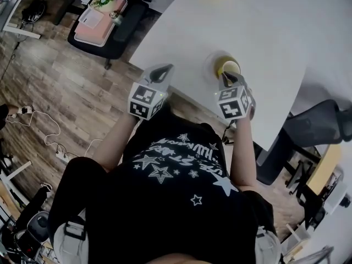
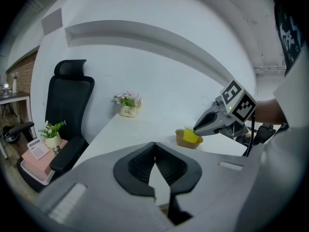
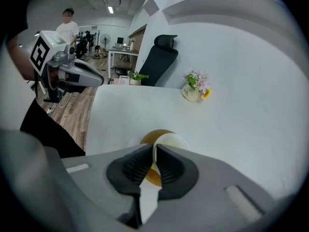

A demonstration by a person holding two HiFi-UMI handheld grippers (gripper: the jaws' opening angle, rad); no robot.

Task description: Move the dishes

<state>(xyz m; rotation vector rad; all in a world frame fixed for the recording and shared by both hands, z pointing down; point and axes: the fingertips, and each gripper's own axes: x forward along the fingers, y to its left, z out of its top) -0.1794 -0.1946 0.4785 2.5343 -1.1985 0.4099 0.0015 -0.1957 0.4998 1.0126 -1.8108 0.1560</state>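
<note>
Black star-print T-shirt [image 1: 176,202]; grey, marker-cubed left gripper [image 1: 162,71] and right gripper [image 1: 227,77]

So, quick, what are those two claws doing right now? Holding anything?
Left claw: closed, holding nothing.
Right claw: closed on the rim of the yellow cup, which sits in a brown bowl.

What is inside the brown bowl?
A yellow cup stands in the bowl, the right gripper shut on its rim. What lies under the cup is covered.

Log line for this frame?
right hand-held gripper: shut on cup rim | cup: in bowl on table | left hand-held gripper: shut, empty
</note>
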